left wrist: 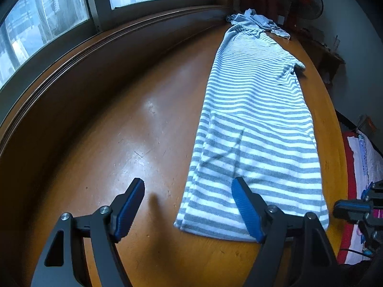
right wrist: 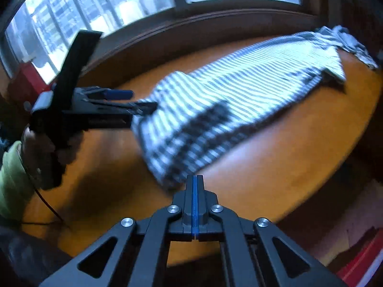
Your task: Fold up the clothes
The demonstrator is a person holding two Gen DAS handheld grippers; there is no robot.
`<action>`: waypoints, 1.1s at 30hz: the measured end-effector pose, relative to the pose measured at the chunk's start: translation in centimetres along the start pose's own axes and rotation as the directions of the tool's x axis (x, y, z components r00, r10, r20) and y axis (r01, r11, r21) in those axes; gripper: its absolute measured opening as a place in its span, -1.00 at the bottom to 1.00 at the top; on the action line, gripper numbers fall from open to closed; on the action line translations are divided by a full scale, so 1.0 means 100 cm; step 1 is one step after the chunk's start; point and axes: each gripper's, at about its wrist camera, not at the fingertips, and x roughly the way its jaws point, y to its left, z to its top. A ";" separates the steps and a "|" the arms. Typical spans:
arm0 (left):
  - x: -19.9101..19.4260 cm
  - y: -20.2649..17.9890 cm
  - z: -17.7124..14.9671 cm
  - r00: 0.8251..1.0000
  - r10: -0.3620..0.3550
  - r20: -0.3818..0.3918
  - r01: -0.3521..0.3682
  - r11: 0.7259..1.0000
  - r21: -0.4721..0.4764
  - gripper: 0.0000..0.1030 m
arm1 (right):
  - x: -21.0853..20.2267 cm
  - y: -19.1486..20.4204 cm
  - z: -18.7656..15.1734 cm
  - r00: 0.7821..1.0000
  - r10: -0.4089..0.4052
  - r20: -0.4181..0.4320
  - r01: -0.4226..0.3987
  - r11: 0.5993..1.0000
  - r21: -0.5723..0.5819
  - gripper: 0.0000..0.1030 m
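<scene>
A window (left wrist: 47, 24) is noted along the far left, above a dark wooden sill. Below it, an orange-brown wooden table (left wrist: 119, 131) carries the work.

The left gripper (left wrist: 188, 186) is held over the near part of the table with its blue-padded jaws standing wide apart; nothing is pressed between them. Its left finger is over bare wood, its right finger over the near end of the cloth. In the right wrist view the hand on this gripper and a green sleeve (right wrist: 9, 179) are seen.

The striped garment (left wrist: 253, 124), grey and white, is laid out long and flat on the table, running from the near edge away to the far end, where a crumpled pile of cloth (left wrist: 258, 21) lies against it.

The right gripper (right wrist: 195, 179) is fully closed, pad against pad, with no cloth seen between. Its tips are recorded just beside the garment's near corner.
</scene>
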 end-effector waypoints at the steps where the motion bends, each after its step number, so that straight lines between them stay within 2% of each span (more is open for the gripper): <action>1: -0.002 0.001 0.000 1.000 -0.005 0.003 0.005 1.000 0.006 0.45 | -0.002 -0.002 0.000 1.000 0.003 -0.005 -0.003 1.000 0.008 -0.98; 3: -0.007 0.004 -0.001 1.000 -0.015 0.008 0.015 1.000 0.022 0.44 | -0.002 -0.003 0.004 0.999 0.029 -0.015 -0.029 0.999 0.017 -0.97; 5: -0.017 0.010 -0.006 0.999 -0.027 0.039 0.025 0.998 0.053 0.41 | -0.001 0.008 0.005 0.999 0.035 -0.013 -0.036 0.999 -0.015 -0.79; 7: -0.030 0.015 -0.015 0.996 -0.057 0.068 0.048 0.991 0.123 0.41 | -0.001 0.020 0.003 0.999 0.034 -0.004 -0.034 0.998 -0.061 -0.25; 9: -0.036 0.018 -0.025 0.994 -0.071 0.083 0.052 0.977 0.207 0.41 | -0.004 0.033 -0.005 1.000 0.028 0.013 -0.027 0.992 -0.126 -0.19; 13: -0.029 0.011 -0.036 0.994 -0.067 0.082 0.033 0.934 0.357 0.41 | 0.005 0.056 -0.010 1.000 -0.020 0.017 0.023 0.970 -0.241 -0.19; 18: -0.017 -0.007 -0.036 0.989 -0.121 0.080 0.072 0.889 0.453 0.41 | 0.017 0.060 -0.011 0.996 -0.080 0.032 0.086 0.964 -0.250 -0.19; 20: -0.013 -0.011 -0.035 0.988 -0.136 0.078 0.084 0.880 0.468 0.41 | 0.022 0.061 -0.011 0.993 -0.111 0.046 0.119 0.961 -0.251 -0.19; 23: -0.010 -0.012 -0.031 0.986 -0.154 0.066 0.106 0.881 0.461 0.39 | 0.026 0.063 -0.012 0.986 -0.145 0.080 0.160 0.957 -0.242 -0.25; 24: -0.011 -0.012 -0.030 0.984 -0.169 0.056 0.125 0.883 0.452 0.17 | 0.027 0.063 -0.011 0.984 -0.156 0.086 0.172 0.957 -0.235 -0.40; 25: -0.011 -0.011 -0.029 0.982 -0.185 0.045 0.146 0.885 0.443 0.02 | 0.028 0.062 -0.011 0.981 -0.169 0.091 0.186 0.956 -0.228 -0.68; 26: -0.012 -0.011 -0.031 0.980 -0.198 0.038 0.162 0.886 0.435 -0.22 | 0.026 0.061 -0.011 0.982 -0.165 0.088 0.180 0.959 -0.220 -0.72; 27: -0.014 -0.012 -0.033 0.977 -0.210 0.031 0.177 0.887 0.427 -0.29 | 0.022 0.060 -0.011 0.985 -0.150 0.081 0.164 0.964 -0.210 -0.78; 30: -0.019 -0.013 -0.040 0.969 -0.248 0.011 0.222 0.887 0.404 -0.31 | 0.013 0.060 -0.011 0.990 -0.117 0.076 0.130 0.972 -0.198 -0.81; 33: -0.027 -0.012 -0.046 0.966 -0.257 0.011 0.232 0.892 0.389 -0.31 | 0.004 0.063 -0.013 0.991 -0.103 0.080 0.117 0.975 -0.190 -0.81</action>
